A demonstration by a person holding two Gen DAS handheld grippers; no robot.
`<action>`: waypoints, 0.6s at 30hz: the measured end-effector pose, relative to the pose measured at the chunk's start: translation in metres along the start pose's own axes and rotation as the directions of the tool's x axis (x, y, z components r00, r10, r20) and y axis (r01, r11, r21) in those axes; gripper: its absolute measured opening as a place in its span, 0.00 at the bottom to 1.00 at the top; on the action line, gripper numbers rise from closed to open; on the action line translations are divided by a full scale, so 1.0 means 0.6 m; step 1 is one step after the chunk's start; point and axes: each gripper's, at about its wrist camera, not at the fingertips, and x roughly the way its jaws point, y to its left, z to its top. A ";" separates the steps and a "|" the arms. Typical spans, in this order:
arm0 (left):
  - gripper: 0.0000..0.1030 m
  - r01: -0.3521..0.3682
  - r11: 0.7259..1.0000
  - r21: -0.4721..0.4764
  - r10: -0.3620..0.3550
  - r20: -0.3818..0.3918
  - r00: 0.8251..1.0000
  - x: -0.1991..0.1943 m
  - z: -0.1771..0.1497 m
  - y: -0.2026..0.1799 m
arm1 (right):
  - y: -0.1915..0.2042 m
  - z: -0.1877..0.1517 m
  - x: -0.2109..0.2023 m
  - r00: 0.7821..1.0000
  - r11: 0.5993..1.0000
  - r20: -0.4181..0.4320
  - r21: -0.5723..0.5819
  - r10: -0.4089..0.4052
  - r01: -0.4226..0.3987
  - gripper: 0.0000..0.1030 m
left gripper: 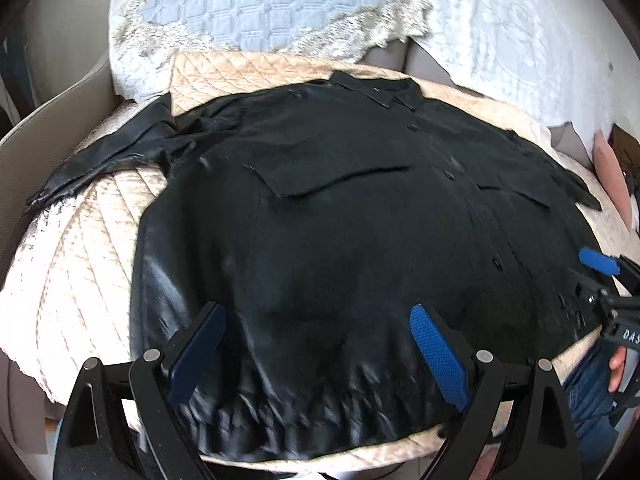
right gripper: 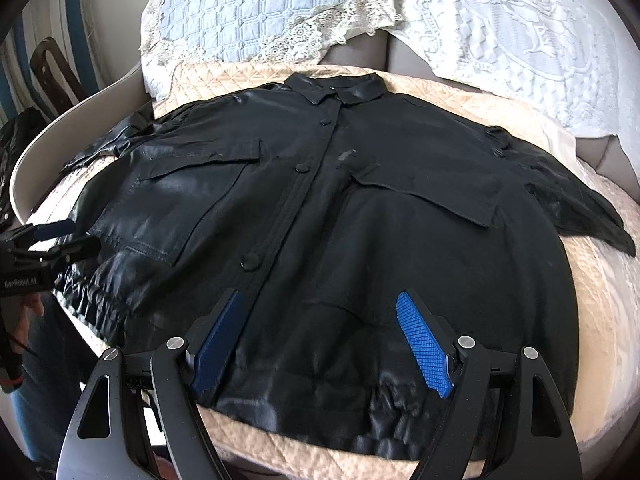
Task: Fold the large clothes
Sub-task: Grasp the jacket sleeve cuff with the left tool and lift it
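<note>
A large black satin jacket (left gripper: 320,208) lies spread front-up on a beige quilted cushion (left gripper: 80,264), collar away from me, both sleeves out to the sides. It also shows in the right wrist view (right gripper: 340,200), with buttons and two flap pockets. My left gripper (left gripper: 318,312) is open and empty, hovering over the jacket's lower left part near the gathered hem. My right gripper (right gripper: 320,300) is open and empty over the lower right part. Each gripper shows at the edge of the other's view: the right gripper (left gripper: 600,264) and the left gripper (right gripper: 52,236).
The cushion (right gripper: 600,320) sits on a sofa with a blue quilted lace-edged cover (left gripper: 260,4) and a white lace throw (right gripper: 520,32) behind. A curved grey armrest (right gripper: 60,136) is at the left. The person's jeans (left gripper: 588,396) are at the near edge.
</note>
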 end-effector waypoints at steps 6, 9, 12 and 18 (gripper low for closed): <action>0.92 -0.013 0.999 -0.041 0.013 0.001 1.000 0.013 0.037 0.050 | 0.024 0.037 0.025 1.000 0.999 0.004 -0.036 0.025 -0.025 0.77; 0.92 -0.044 0.997 -0.056 0.045 0.018 0.999 0.017 0.056 0.081 | 0.038 0.057 0.039 0.999 0.998 0.008 -0.051 0.041 -0.040 0.77; 0.92 -0.070 0.995 -0.072 0.072 0.029 0.997 0.021 0.071 0.114 | 0.055 0.079 0.052 0.998 0.996 0.012 -0.074 0.058 -0.057 0.77; 0.92 -0.122 0.987 -0.100 0.127 0.047 0.991 0.032 0.092 0.177 | 0.084 0.119 0.081 0.997 0.992 0.013 -0.107 0.076 -0.075 0.77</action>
